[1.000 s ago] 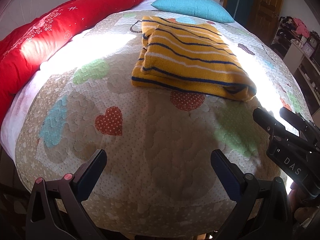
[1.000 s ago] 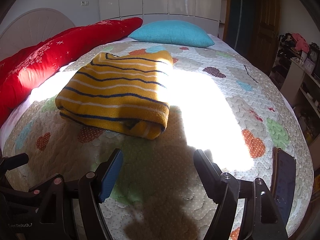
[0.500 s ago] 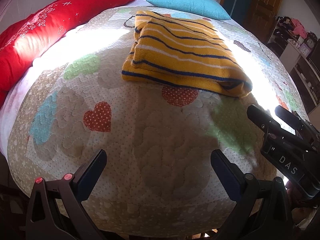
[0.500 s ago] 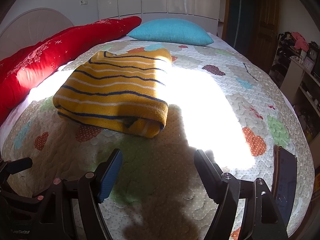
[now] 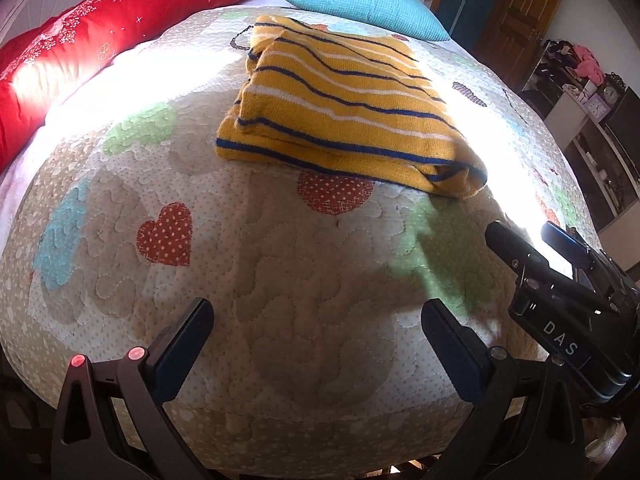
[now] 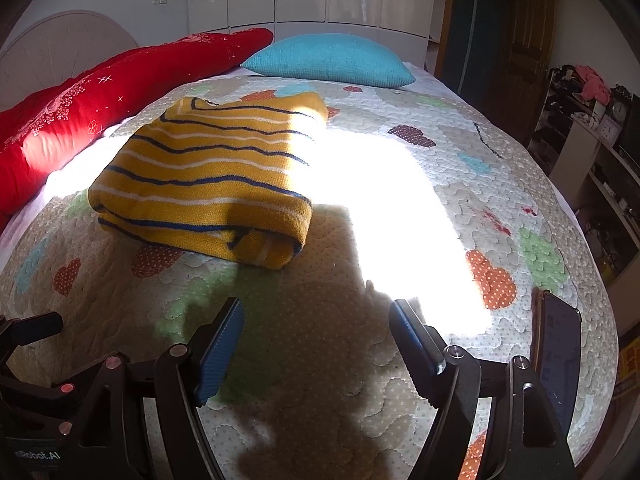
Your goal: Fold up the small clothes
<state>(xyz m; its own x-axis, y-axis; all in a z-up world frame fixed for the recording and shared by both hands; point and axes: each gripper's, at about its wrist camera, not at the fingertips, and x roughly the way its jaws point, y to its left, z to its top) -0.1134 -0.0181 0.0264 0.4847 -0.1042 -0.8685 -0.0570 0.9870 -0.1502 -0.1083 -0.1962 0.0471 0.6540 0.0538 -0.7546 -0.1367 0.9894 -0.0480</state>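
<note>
Yellow knit sweater (image 5: 344, 108) w/ navy + white stripes, folded into a thick rectangle, lies mid-bed on quilted bedspread (image 5: 280, 280) w/ stitched dotted heart patches. Left gripper (image 5: 316, 332) & right gripper (image 6: 316, 320): jaws wide apart, nothing between, both short of sweater. Ribbed blue pads (image 6: 220, 344). Dark phone (image 6: 558, 344) flat at quilt's right edge.
</note>
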